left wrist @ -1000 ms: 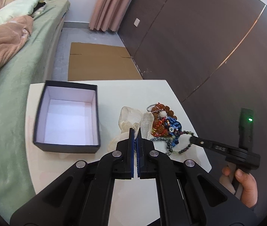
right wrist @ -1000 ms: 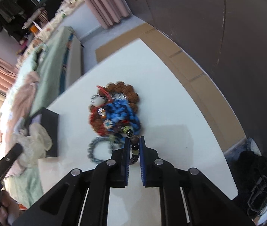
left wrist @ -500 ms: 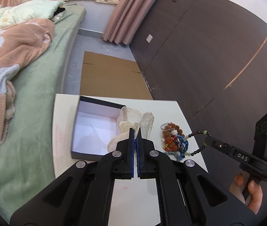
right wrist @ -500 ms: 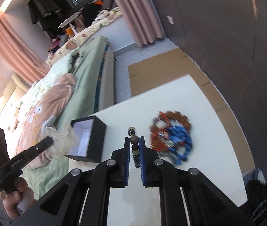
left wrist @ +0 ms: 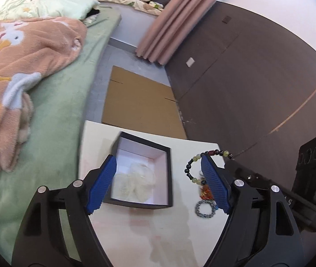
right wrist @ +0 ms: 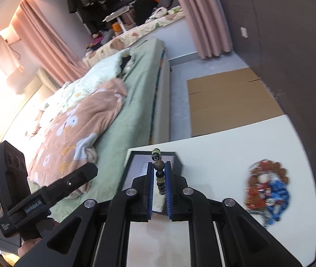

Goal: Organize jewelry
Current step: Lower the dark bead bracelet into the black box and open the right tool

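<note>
Currently the left tongs [left wrist: 158, 182] are opening, empty, over the box [left wrist: 169, 173] holding a clear bag [left wrist: 135, 182], while the right tongs [right wrist: 159, 178] pinch the bead bracelet [right wrist: 158, 169] near the box rim, so its dangling loop [left wrist: 193, 169] may snag there.

one black box [left wrist: 169, 178], one table [left wrist: 158, 233], two grippers, perhaps five bracelets counting the blurred heap [right wrist: 267, 187].

Black box [left wrist: 168, 173] with a white inside sits open on the worktop, crumpled clear bag [left wrist: 135, 183] in it. Mixed-bead bracelet [left wrist: 193, 166] hangs in midair. Colourful jewelry heap [right wrist: 267, 189] and grey bead ring [left wrist: 205, 209] lie nearby.
</note>
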`<state>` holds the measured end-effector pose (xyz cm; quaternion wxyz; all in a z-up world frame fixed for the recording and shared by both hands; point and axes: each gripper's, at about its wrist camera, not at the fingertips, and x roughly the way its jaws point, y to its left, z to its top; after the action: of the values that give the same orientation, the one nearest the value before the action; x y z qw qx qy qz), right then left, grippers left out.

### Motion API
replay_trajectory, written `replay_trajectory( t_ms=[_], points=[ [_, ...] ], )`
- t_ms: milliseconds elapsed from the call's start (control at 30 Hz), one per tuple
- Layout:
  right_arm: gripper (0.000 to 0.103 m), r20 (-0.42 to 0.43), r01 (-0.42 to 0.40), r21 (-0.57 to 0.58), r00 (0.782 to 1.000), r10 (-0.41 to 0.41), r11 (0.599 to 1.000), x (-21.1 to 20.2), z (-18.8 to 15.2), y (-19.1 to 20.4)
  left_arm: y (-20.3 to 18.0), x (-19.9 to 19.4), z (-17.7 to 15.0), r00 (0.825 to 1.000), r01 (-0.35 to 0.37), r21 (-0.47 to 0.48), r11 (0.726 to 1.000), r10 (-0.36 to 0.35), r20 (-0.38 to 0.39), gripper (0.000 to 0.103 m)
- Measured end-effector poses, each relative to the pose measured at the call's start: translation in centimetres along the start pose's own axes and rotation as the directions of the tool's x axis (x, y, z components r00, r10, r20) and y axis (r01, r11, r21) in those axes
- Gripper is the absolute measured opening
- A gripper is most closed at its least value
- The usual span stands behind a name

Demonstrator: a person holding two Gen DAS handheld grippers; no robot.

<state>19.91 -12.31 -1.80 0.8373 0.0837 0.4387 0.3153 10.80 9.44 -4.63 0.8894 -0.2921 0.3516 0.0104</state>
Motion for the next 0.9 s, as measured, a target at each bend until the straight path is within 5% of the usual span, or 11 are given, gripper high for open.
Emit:
replay_trajectory(
  t_ms=[233,333,467,567,900],
  points=[
    [0.014,-0.076,-0.057,0.005,0.995,0.057,0.998,3.7,-0.5,1.3,2.2,-1.2,1.1,0.997,-0.068,-0.021,0.997,0.069,0.032,0.088],
    [0.063,-0.064,-0.042,0.009,0.997,0.043,0.999,3.8,-0.8,1.1,2.7,-1.2,1.3,0.996,-0.086,-0.031,0.996,0.087,0.034,0.092],
    [0.067,-0.036,-0.005,0.019,0.999,0.005,1.000,2.3,-1.0,-0.1,2.6,-1.0,1.1,0.995,-0.090,-0.027,0.996,0.091,0.029,0.093],
    [0.087,-0.002,0.061,0.045,0.998,-0.061,0.997,0.6,-1.2,-1.8,1.9,-0.8,0.9,0.996,-0.085,-0.014,0.996,0.085,0.025,0.093],
    [0.095,0.019,0.187,0.160,0.981,-0.192,0.969,-4.7,-2.3,-9.1,-2.1,0.3,-0.8,0.999,-0.048,0.068,0.997,0.048,0.006,0.093]
  ],
)
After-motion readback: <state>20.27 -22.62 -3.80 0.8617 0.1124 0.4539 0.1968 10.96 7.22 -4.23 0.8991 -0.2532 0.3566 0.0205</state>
